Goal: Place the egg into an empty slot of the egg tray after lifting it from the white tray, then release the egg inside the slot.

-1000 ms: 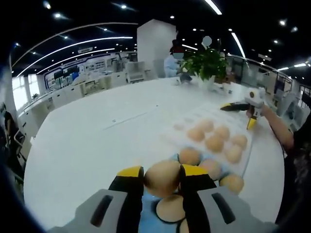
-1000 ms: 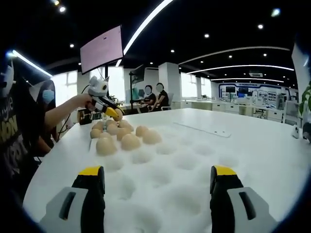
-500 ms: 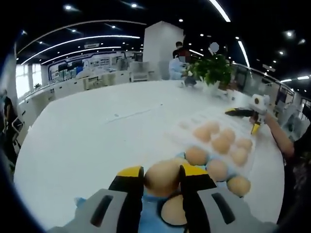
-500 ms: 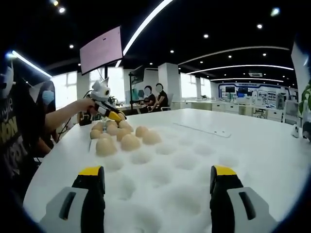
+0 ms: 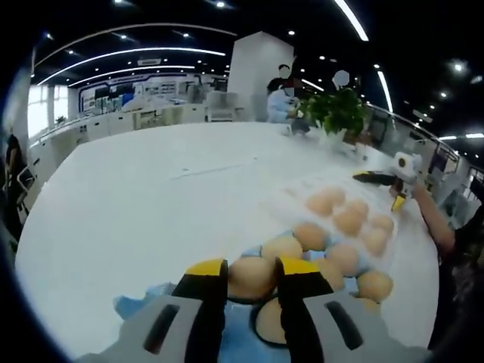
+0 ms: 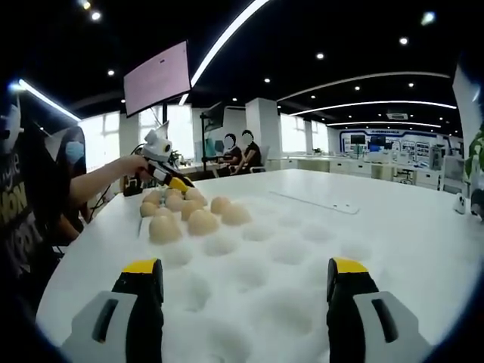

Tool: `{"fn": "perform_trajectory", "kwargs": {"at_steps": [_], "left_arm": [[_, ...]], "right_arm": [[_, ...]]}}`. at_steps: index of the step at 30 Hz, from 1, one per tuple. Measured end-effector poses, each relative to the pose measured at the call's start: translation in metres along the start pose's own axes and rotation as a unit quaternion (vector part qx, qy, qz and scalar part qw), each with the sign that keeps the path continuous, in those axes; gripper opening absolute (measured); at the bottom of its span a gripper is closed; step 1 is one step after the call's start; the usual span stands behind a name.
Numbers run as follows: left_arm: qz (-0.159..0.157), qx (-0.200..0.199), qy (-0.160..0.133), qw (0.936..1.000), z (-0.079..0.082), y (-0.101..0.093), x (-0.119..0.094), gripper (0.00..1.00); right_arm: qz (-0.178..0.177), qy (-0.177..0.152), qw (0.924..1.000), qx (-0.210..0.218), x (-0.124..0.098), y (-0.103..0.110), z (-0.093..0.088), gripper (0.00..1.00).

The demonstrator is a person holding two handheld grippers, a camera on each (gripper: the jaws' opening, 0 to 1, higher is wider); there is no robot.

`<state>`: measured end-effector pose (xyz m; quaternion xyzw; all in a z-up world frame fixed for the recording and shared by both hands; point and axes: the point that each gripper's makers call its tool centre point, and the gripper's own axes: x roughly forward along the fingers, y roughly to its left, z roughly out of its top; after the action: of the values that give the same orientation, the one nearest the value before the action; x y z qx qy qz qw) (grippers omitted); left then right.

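Observation:
My left gripper (image 5: 252, 266) is shut on a brown egg (image 5: 251, 278), held just above a blue tray (image 5: 144, 302) with several more eggs (image 5: 310, 235) in it. Beyond lies the white egg tray (image 5: 291, 195), with several eggs (image 5: 349, 220) in its slots. My right gripper (image 5: 378, 190) hovers open at that tray's far end, held by a hand. In the right gripper view, the right gripper (image 6: 243, 278) stands open over empty slots of the egg tray (image 6: 302, 249). Eggs (image 6: 203, 221) fill the far left slots, and the left gripper (image 6: 180, 182) hangs just behind them.
Everything sits on a large round white table (image 5: 128, 189). A potted plant (image 5: 336, 112) stands at its far edge. People (image 6: 238, 150) sit at another table behind, under a wall screen (image 6: 159, 76). A flat white strip (image 6: 318, 203) lies on the table past the egg tray.
The left gripper view has shifted: the left gripper has moved a little with the egg still in it, and more of the blue tray shows. The right gripper has stayed put.

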<state>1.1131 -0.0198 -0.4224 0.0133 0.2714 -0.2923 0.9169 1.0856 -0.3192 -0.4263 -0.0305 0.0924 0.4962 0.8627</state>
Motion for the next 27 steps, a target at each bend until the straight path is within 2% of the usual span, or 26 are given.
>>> {"fn": "perform_trajectory", "kwargs": {"at_steps": [4, 6, 10, 15, 21, 27], "left_arm": [[0.002, 0.020, -0.007, 0.9998, 0.006, -0.011, -0.003, 0.33], [-0.001, 0.059, -0.030, 0.9978, 0.017, -0.028, -0.005, 0.40], [-0.001, 0.100, -0.033, 0.9944, 0.026, -0.025, -0.004, 0.54], [-0.009, 0.114, -0.042, 0.9926, 0.038, -0.028, -0.005, 0.56], [-0.027, 0.152, -0.043, 0.9870, 0.047, -0.045, -0.002, 0.59], [-0.035, 0.170, -0.042, 0.9840, 0.053, -0.060, -0.001, 0.60]], "right_arm": [[0.000, 0.000, 1.0000, 0.000, 0.000, 0.000, 0.000, 0.93], [0.000, 0.001, 1.0000, -0.001, 0.000, 0.000, 0.000, 0.93], [-0.001, 0.004, 1.0000, -0.003, 0.000, 0.000, -0.001, 0.93], [-0.002, 0.005, 1.0000, -0.003, -0.001, 0.000, -0.001, 0.93], [-0.002, 0.005, 1.0000, -0.003, -0.001, 0.000, -0.001, 0.93], [-0.002, 0.004, 1.0000, -0.002, 0.000, 0.000, -0.001, 0.93]]}}
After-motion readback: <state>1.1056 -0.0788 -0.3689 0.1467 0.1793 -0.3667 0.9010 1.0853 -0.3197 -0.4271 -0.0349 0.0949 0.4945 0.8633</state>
